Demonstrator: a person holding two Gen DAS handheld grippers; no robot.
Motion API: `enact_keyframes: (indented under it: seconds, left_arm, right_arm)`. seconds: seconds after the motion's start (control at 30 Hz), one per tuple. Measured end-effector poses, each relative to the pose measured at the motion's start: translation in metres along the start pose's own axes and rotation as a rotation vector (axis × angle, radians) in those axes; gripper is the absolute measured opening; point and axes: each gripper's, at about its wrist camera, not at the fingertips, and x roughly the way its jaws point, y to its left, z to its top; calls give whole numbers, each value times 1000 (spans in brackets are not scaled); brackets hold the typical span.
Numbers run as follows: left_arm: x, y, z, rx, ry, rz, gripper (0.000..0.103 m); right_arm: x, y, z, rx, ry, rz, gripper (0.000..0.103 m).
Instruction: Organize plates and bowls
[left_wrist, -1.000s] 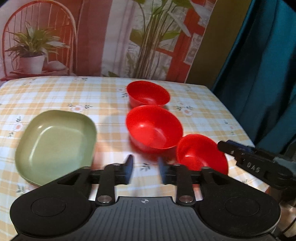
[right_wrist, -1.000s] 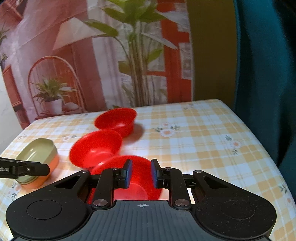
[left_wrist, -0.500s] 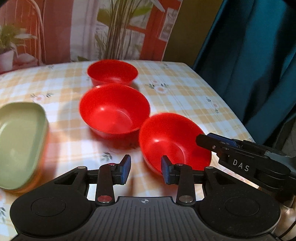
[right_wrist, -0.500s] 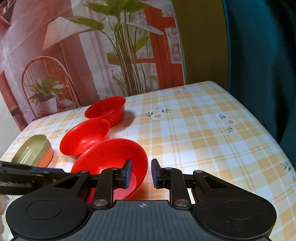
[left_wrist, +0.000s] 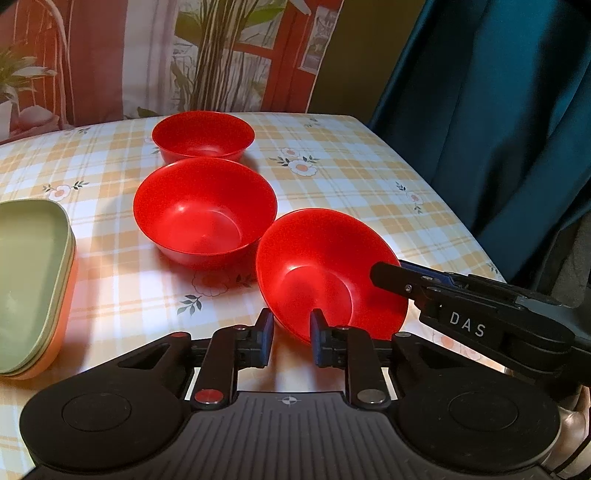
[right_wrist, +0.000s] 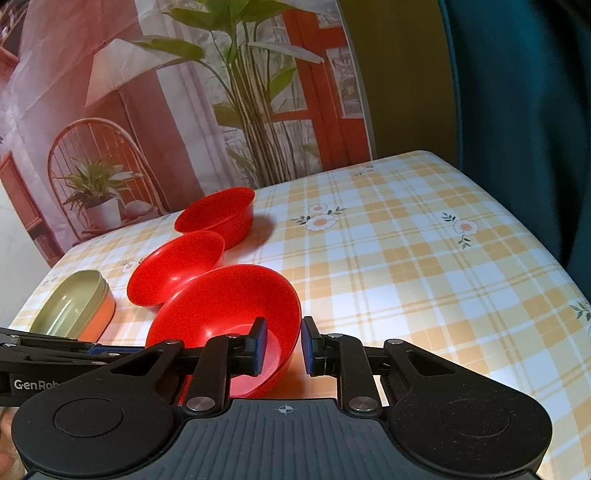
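Note:
Three red bowls stand in a row on the checked tablecloth. The nearest red bowl (left_wrist: 325, 266) (right_wrist: 221, 302) is tilted up on its side. My right gripper (right_wrist: 282, 341) is shut on its right rim, one finger inside and one outside; in the left wrist view it reaches in from the right (left_wrist: 386, 274). My left gripper (left_wrist: 291, 326) straddles the bowl's near-left rim with its jaws closing, and a thin gap shows beside the outer pad. The middle bowl (left_wrist: 205, 210) and far bowl (left_wrist: 203, 134) sit upright behind. A green plate on an orange one (left_wrist: 26, 280) (right_wrist: 70, 306) lies at the left.
The table (left_wrist: 351, 173) ends close on the right, with a dark teal curtain (left_wrist: 498, 110) beyond its edge. A printed backdrop of plants and a chair (right_wrist: 184, 110) hangs behind the far edge. Bare cloth lies right of the bowls.
The left wrist view swung from the green plate to the nearest bowl, and the left jaws narrowed around its rim. The bowl now stands more tilted in the right gripper.

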Motion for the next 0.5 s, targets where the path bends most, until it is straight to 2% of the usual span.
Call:
enact_keyframes:
  seconds: [0.5]
  left_arm:
    - [-21,-4,-5,20,-36,-10,22]
  right_arm:
    - [-7,7,4,-30,-10,-14,18]
